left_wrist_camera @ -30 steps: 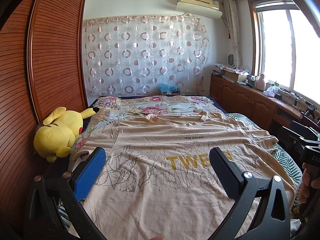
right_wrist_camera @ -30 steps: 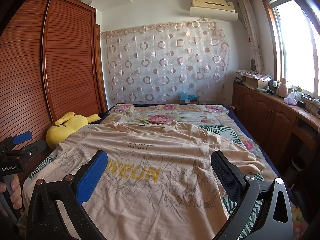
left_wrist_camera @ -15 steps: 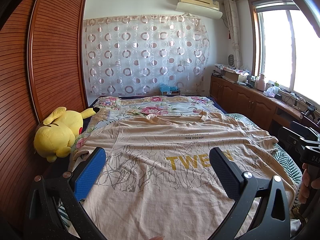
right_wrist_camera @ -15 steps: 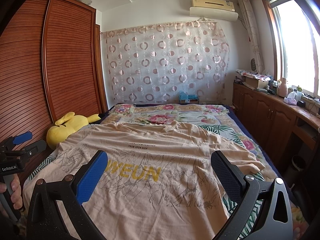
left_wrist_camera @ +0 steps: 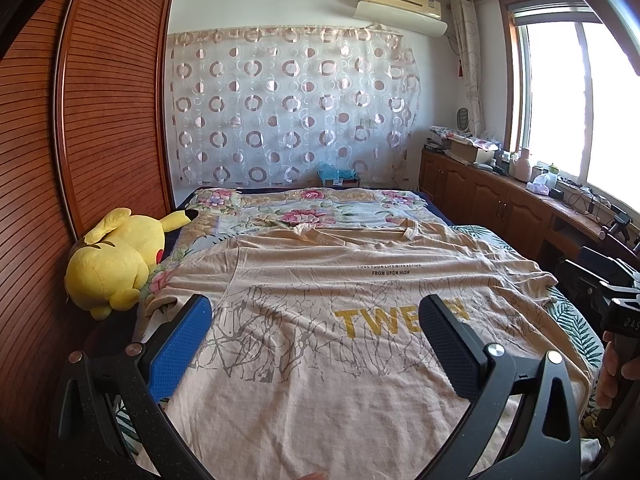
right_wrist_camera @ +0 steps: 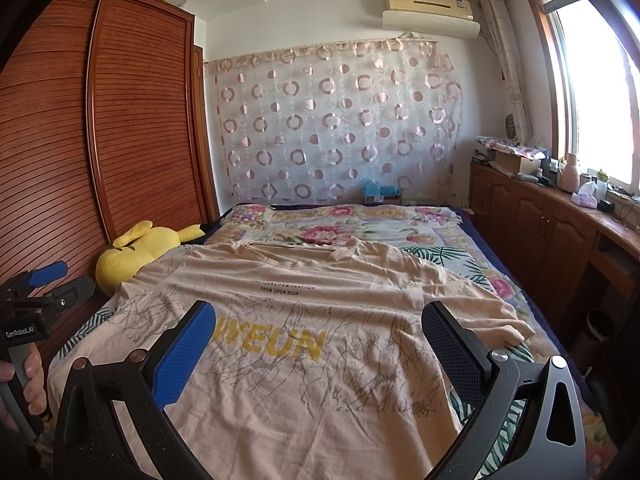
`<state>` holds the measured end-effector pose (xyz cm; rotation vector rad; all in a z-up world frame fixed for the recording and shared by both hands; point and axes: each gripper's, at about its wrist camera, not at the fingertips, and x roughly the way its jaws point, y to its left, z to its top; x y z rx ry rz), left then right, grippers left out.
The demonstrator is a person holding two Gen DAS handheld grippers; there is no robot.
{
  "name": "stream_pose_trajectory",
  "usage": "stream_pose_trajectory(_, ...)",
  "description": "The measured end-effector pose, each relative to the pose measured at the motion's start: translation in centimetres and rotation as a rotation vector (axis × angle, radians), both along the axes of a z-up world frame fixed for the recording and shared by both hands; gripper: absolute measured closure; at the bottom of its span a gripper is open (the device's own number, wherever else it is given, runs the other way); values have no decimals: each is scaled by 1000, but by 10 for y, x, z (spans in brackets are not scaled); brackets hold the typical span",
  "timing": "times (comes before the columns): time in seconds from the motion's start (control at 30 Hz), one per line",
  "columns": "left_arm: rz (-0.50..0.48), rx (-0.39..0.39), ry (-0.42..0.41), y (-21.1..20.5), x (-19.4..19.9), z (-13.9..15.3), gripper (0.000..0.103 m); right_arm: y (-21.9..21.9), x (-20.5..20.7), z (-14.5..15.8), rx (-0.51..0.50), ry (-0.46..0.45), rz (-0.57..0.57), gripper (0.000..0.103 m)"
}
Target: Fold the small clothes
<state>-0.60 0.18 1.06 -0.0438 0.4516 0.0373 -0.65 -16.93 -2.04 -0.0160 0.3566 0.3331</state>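
Observation:
A peach T-shirt with yellow letters and grey line print lies spread flat, front up, on the bed; it also shows in the right wrist view. Its collar is at the far end. My left gripper is open and empty, held above the shirt's lower left part. My right gripper is open and empty above the shirt's lower right part. The left gripper also shows at the left edge of the right wrist view, and the right gripper at the right edge of the left wrist view.
A floral bedspread covers the bed. A yellow plush toy lies at the bed's left edge against a wooden wardrobe. Wooden cabinets with clutter run along the right under the window. A curtain hangs behind.

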Motion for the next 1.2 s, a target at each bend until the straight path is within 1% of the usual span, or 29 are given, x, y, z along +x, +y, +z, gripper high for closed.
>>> stream_pose_trajectory(0.17, 20, -1, 27, 15, 4, -5, 0, 11, 14, -12, -26, 50, 43, 0)
stream_pose_trajectory(0.27, 46, 16, 38, 26, 7, -7, 0, 18, 24, -15, -48, 67, 65, 0)
stream_pose_trajectory(0.53, 89, 40, 88, 62, 30, -20, 0, 27, 47, -17, -73, 101, 118, 0)
stream_pose_trajectory(0.67, 76, 36, 114, 76, 44, -27, 0, 34, 61, -14, -90, 133, 152, 0)
stream_pose_trajectory(0.77, 85, 43, 123, 86, 54, -32, 0, 41, 72, -12, -118, 139, 176, 0)
stream_pose_trajectory(0.9, 101, 20, 124, 106, 63, -32, 0, 44, 84, -10, -134, 154, 206, 0)
stream_pose_trajectory(1.1, 123, 18, 157, 136, 80, -36, 0, 50, 108, -6, -163, 192, 260, 0)
stream_pose_trajectory(1.2, 127, -12, 166, 153, 87, -36, 0, 53, 125, -1, -172, 202, 275, 0)
